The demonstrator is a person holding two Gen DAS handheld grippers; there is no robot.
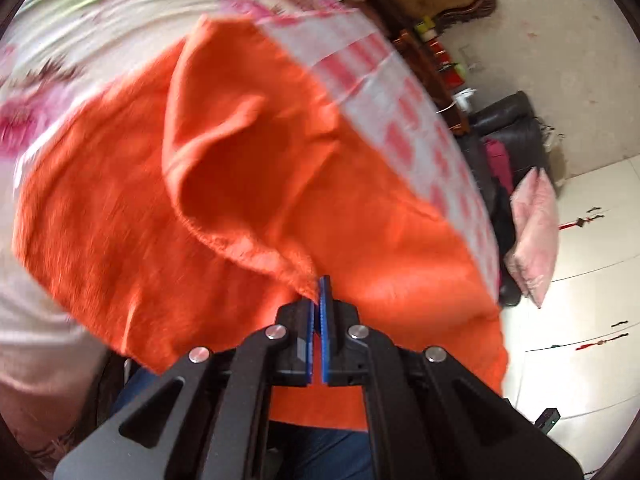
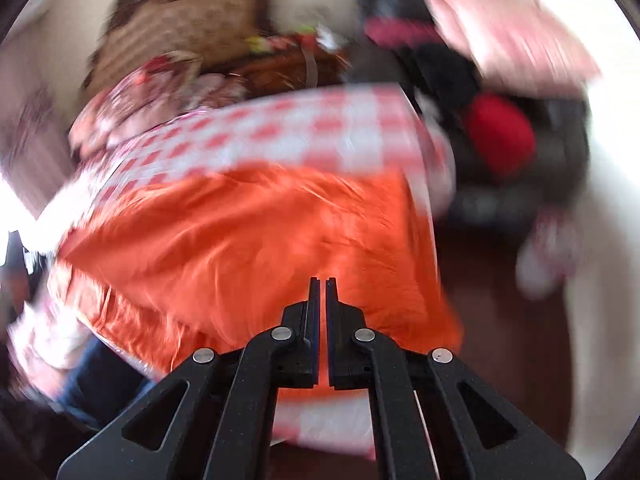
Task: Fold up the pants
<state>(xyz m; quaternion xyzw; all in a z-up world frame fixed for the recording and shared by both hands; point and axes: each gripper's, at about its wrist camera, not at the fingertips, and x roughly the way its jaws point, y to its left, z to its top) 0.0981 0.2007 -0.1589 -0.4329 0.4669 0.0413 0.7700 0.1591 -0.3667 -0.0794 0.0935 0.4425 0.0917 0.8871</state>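
Observation:
Bright orange pants lie spread over a red-and-white checked tablecloth. My left gripper is shut on a frayed corner of the orange cloth, and a loose fold rises from that corner and arches over the rest of the pants. The right wrist view is blurred. There my right gripper hangs over the near part of the pants. Its jaws stand a narrow slit apart with no cloth pinched between them. The checked tablecloth shows beyond the pants.
A pink cushion leans on a dark armchair right of the table, above a pale tiled floor. A floral cloth covers the far side. A person's blue-jeaned legs are below the table edge. A red object lies on the armchair.

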